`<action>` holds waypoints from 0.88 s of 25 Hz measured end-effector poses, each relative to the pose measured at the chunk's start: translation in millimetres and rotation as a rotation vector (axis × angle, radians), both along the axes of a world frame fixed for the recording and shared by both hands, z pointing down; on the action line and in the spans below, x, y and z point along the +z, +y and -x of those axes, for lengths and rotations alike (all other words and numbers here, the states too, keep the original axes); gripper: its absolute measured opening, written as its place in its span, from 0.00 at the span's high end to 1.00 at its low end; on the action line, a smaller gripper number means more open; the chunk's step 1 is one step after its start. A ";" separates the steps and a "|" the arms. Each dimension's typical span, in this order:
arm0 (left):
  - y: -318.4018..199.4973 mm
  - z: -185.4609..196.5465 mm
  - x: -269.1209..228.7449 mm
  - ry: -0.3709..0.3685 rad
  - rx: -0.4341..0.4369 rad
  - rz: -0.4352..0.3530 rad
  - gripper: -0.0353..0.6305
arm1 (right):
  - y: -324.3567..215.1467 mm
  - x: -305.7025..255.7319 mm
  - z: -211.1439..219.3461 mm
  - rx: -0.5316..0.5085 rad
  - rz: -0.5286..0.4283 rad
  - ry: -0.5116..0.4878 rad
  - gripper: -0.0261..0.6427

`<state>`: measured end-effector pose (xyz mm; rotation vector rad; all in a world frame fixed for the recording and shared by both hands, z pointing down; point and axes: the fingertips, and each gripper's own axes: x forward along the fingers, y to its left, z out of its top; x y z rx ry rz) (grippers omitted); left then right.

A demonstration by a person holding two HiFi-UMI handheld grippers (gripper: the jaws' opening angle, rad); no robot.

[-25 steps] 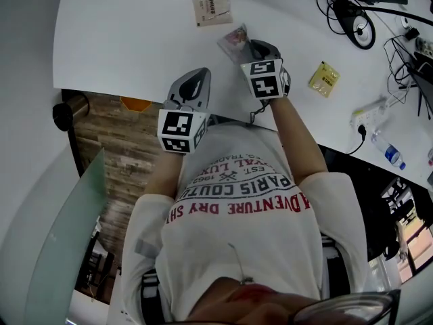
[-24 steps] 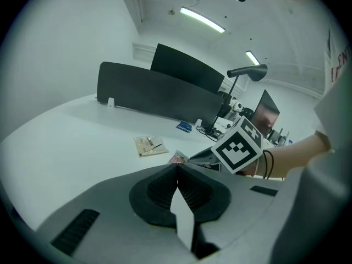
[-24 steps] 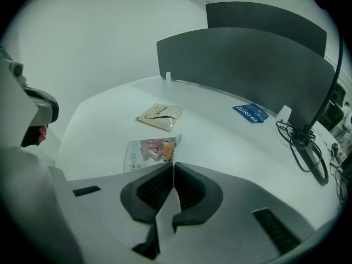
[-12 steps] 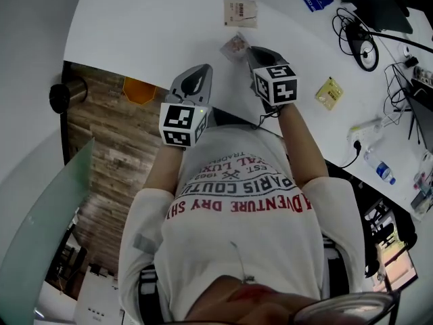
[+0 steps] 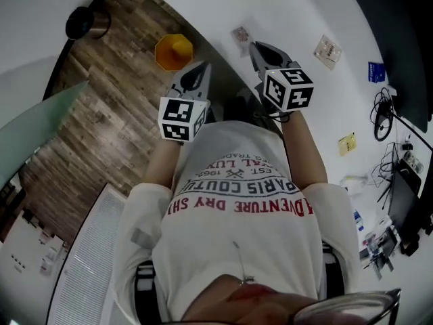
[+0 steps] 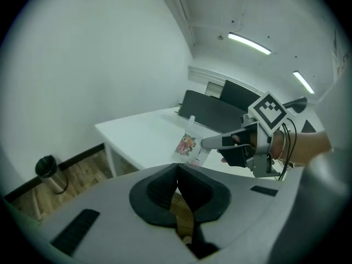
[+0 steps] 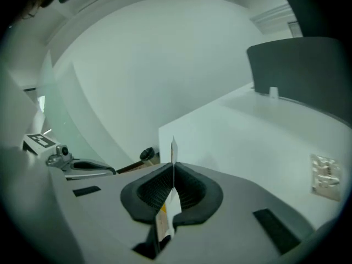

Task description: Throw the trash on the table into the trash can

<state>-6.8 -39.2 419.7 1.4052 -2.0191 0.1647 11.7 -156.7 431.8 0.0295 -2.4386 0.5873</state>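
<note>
Pinching a thin snack wrapper [image 5: 240, 34] edge-on, the fingers [image 7: 193, 190] of the right gripper [image 5: 253, 46] are pressed tight on it, and in the head view that wrapper sticks out at the gripper's eleven o'clock, above the white tabletop [image 5: 291, 12] near its edge. The left gripper [image 5: 201, 68] hangs at the right one's eight o'clock, its fingers [image 6: 154, 194] pressed together with nothing between them. An orange trash can [image 5: 173, 51] stands on the wood floor [image 5: 122, 114] at the left gripper's ten o'clock, while a tan packet [image 5: 328, 51] lies on the tabletop at the right gripper's three o'clock and a yellow packet [image 5: 347, 143] between four and five o'clock.
</note>
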 end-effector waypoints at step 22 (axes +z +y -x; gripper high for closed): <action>259.1 154.5 234.4 0.255 -0.571 0.099 0.91 | 276.4 364.3 181.7 -0.548 -0.045 0.419 0.92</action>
